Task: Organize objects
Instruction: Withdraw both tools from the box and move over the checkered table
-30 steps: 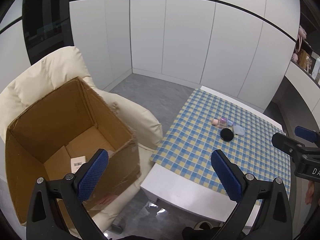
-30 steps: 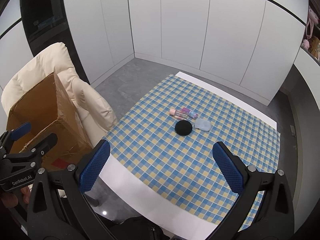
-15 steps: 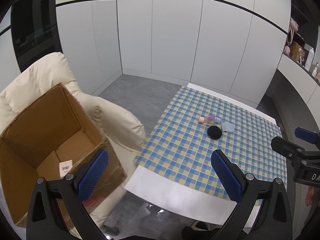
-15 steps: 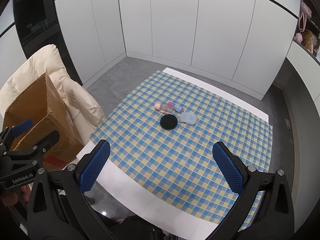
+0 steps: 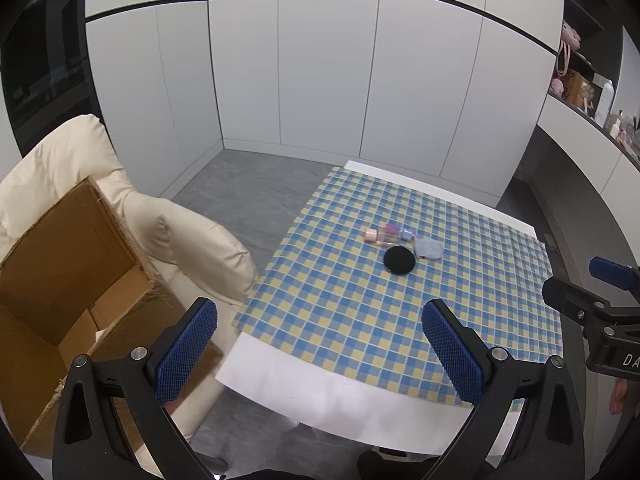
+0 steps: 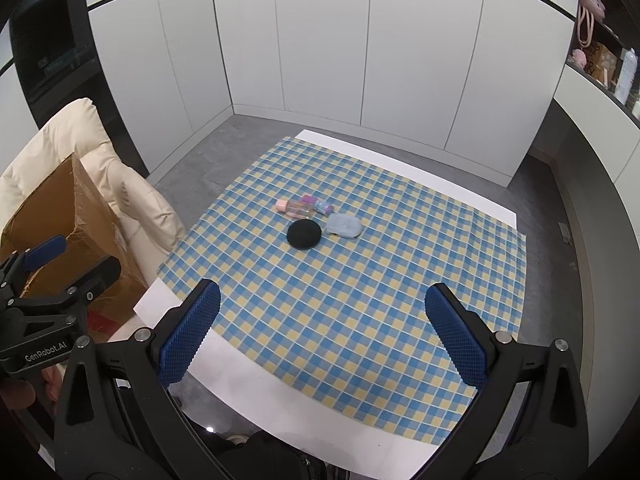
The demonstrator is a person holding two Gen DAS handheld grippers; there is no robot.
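On the blue-and-yellow checked tablecloth (image 6: 360,300) lies a small cluster: a round black pad (image 6: 304,233) (image 5: 399,260), a pale blue case (image 6: 343,225) (image 5: 428,249), a clear bottle with a pink cap (image 6: 294,207) (image 5: 380,235) and a small purple-and-blue bottle (image 6: 318,204) (image 5: 400,230). An open cardboard box (image 5: 60,280) (image 6: 68,232) sits on a cream armchair (image 5: 192,240) left of the table. My left gripper (image 5: 320,344) hovers open over the table's near left corner. My right gripper (image 6: 322,332) is open above the near edge, well short of the cluster.
White cabinet doors (image 6: 360,60) close off the back. Grey floor (image 5: 248,184) lies between armchair and wall. A shelf at the right (image 5: 580,84) carries pink items and a bottle. A dark glass-fronted unit (image 6: 52,48) stands at the far left.
Both views have swung right, from the box toward the table. The box slid to the left edge and the cluster moved closer to centre. Both grippers stay open.
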